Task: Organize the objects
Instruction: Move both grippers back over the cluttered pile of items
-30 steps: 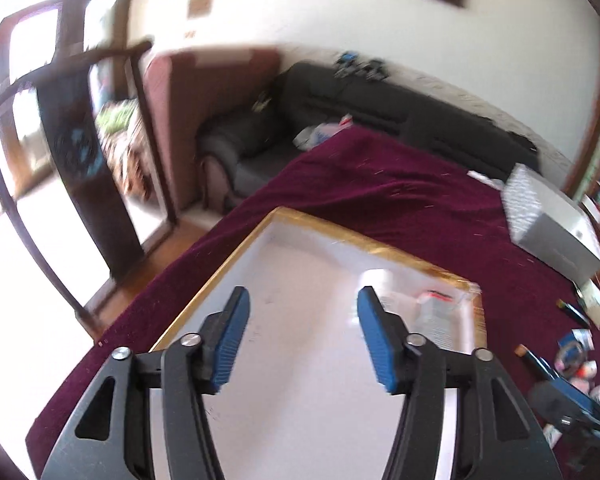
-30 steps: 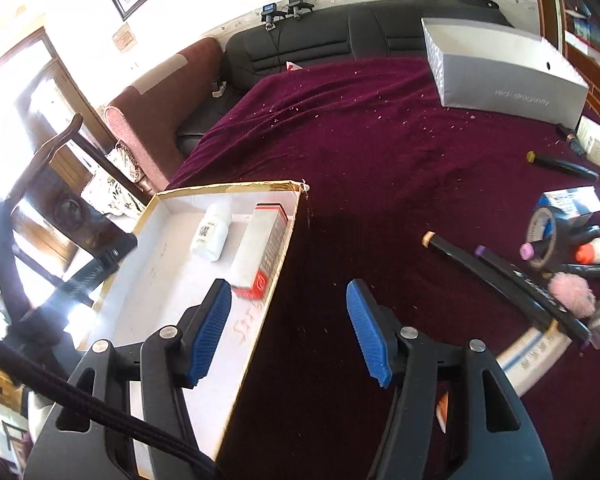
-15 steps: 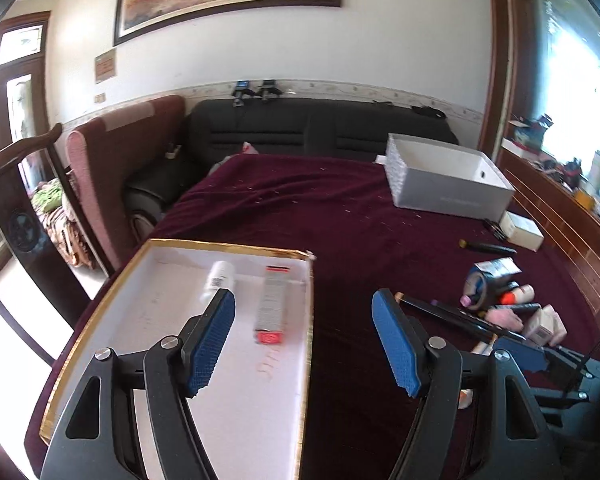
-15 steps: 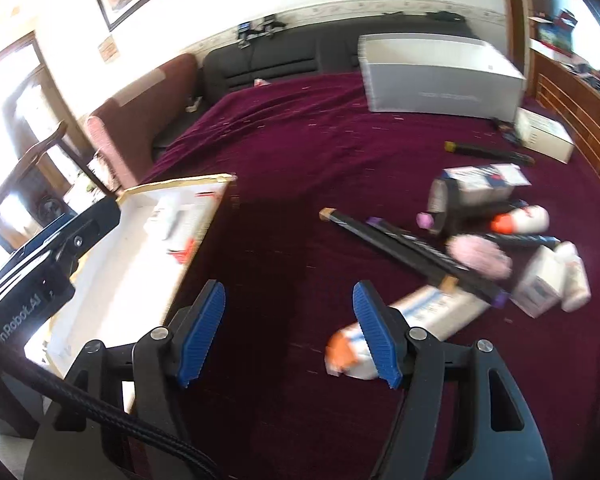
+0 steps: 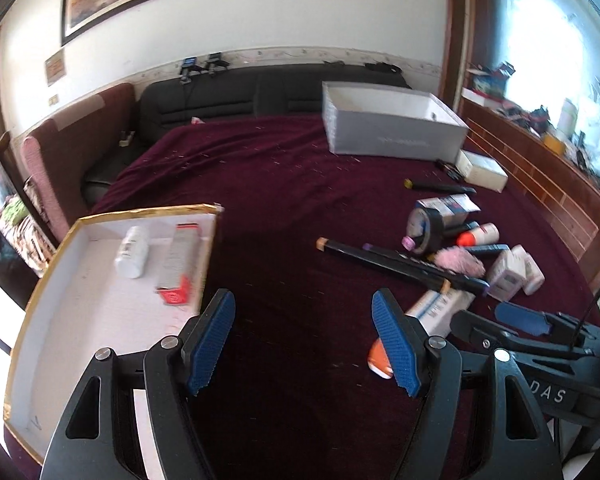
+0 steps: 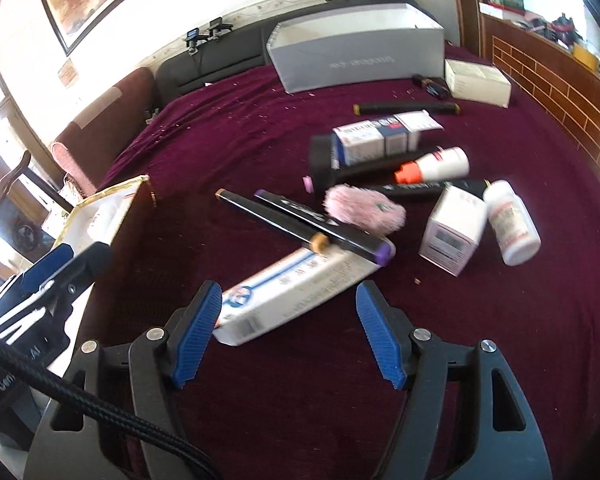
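The right gripper [image 6: 288, 328] hangs with its blue-padded jaws opening, roughly two-thirds spread and holding nothing; the near end of a long white carton with blue print and an orange end [image 6: 296, 292] lies on the cloth just ahead of the gap, its corner close to the left pad but not pressed by it. The left gripper [image 5: 304, 340] is likewise well spread and empty, with only bare maroon cloth between its jaws. Across the far end of the long white carton lie two black marker pens [image 6: 300, 220], one tipped tan and one purple, and beyond them a fluffy pink puff [image 6: 364, 208], a small white box [image 6: 452, 232], a white pill bottle [image 6: 512, 224], an orange-capped white bottle [image 6: 436, 166] and a roll of black tape [image 6: 322, 164] form a loose heap. To the left sits the shallow gold-edged white tray [image 5: 40, 304], already holding a small white bottle [image 5: 133, 252] and a grey-and-red carton [image 5: 180, 264]; a large grey open box [image 5: 392, 128] stands at the far side of the maroon-covered bench [image 5: 284, 208]. The step in hand looks like reaching for the next item, probably the long carton. The next move calls for lowering the right jaws astride the carton's width and closing, minding the pens resting on its far end, which may roll when it lifts.
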### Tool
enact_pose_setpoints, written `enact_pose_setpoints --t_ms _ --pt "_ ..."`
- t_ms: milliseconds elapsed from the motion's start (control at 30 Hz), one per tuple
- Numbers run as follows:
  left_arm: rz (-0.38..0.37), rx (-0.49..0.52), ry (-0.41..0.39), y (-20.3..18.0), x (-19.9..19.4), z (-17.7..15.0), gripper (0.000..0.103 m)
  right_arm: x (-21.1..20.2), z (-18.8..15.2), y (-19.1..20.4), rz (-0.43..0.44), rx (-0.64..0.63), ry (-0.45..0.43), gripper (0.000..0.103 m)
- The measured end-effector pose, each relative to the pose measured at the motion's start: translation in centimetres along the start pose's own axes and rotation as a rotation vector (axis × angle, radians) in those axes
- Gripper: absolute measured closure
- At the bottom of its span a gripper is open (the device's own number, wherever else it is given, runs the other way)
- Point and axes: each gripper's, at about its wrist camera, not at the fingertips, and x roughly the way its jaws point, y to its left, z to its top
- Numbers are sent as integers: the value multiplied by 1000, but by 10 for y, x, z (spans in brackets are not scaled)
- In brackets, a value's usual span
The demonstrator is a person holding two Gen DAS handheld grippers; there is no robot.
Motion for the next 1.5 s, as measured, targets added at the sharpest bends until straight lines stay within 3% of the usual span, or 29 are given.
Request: enact_pose_setpoints --t_ms 300,433,633,800,1067,1267,1500 --pt "-98 94 44 -43 25 -9 38 -8 -1 -46 -28 82 -22 34" --pt "-107 134 51 -61 42 -9 38 -12 -2 -62 -35 117 -26 34" --pt "-165 177 121 -83 64 -16 38 -14 -3 -71 -40 131 -27 34" --pt "-230 205 129 -90 58 -24 38 -13 -3 -74 -36 148 -25 34" --pt "-401 246 132 -107 33 -31 38 -10 -6 -82 -38 188 -11 34" --pt "-393 264 114 -110 23 -30 38 -14 -7 -91 -51 215 -19 34" --pt "-330 188 132 -84 36 -22 38 -14 -9 -93 -51 221 -15 34"
